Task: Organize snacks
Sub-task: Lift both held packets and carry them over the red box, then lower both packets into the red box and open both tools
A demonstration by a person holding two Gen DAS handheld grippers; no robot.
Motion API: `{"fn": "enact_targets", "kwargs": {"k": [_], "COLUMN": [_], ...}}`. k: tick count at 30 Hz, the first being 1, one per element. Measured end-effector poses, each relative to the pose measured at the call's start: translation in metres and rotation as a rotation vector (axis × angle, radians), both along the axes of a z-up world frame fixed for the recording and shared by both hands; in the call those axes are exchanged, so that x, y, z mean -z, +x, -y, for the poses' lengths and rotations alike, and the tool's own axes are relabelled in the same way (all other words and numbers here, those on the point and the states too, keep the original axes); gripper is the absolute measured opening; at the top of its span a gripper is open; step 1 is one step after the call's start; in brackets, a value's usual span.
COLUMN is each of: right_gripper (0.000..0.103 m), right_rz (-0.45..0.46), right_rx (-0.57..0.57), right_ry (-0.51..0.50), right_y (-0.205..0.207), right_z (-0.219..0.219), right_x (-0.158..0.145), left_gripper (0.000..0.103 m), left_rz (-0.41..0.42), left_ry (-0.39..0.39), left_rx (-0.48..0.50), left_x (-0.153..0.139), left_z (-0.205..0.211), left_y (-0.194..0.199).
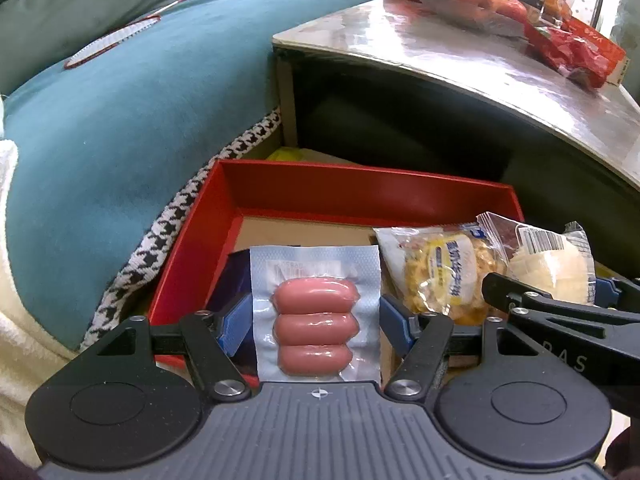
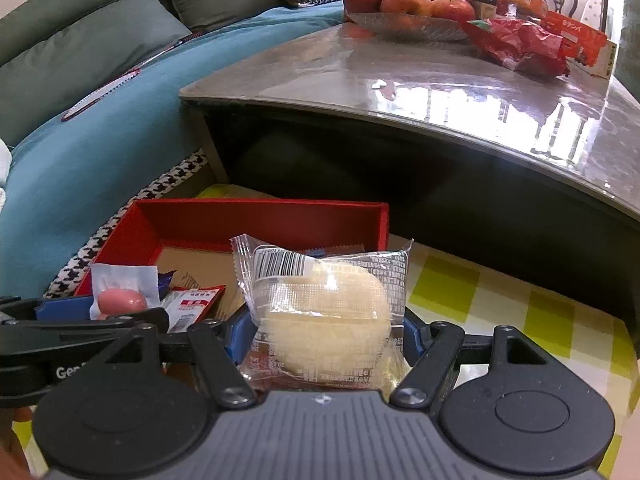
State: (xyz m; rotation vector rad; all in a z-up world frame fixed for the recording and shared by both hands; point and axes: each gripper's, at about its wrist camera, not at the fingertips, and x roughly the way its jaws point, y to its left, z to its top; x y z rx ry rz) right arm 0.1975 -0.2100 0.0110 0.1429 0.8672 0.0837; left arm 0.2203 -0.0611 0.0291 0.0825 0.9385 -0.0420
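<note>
Your left gripper (image 1: 316, 320) clamps a sealed sausage pack (image 1: 316, 320) over the red box (image 1: 360, 192); your right gripper (image 2: 326, 328) squeezes a wrapped pale pastry (image 2: 326, 320) just beside it, above the box's near right edge, below the desk (image 2: 400, 76).

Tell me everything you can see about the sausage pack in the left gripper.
The sausage pack is a flat, clear vacuum-sealed plastic pouch with a pale bluish backing and a faint printed label near its top. Inside lie three short pink sausages, stacked side by side. It stands upright between the blue pads of the left gripper, which clamp its side edges, above the near part of the red box.
</note>
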Motion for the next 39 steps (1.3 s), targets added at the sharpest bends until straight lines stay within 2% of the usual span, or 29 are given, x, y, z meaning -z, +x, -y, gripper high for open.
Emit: {"fn": "enact_targets", "kwargs": {"k": [9, 19, 28, 39], "right_gripper": [0.073, 0.073, 0.076, 0.082], "right_rz": [0.008, 0.045, 0.046, 0.054], "right_rx": [-0.01, -0.049, -0.076, -0.074], "right_ry": [-0.032, -0.137, -0.165, -0.152], "right_y": [0.014, 0.02, 0.025, 0.027], "right_z": [-0.008, -0.028, -0.038, -0.037], "right_x": [0.007, 0.012, 0.019, 0.021], "left_gripper": [0.073, 0.073, 0.074, 0.08], "left_rz": [-0.013, -0.039, -0.067, -0.061], "left_ry": [0.007, 0.031, 0.05, 0.07], "left_rx": [-0.026, -0.054, -0.085, -0.101], "left_x": [0.01, 0.023, 0.039, 0.038], "left_z": [-0.003, -0.009, -0.021, -0.023], "left_y": [0.017, 0.03, 0.038, 0.037]}}
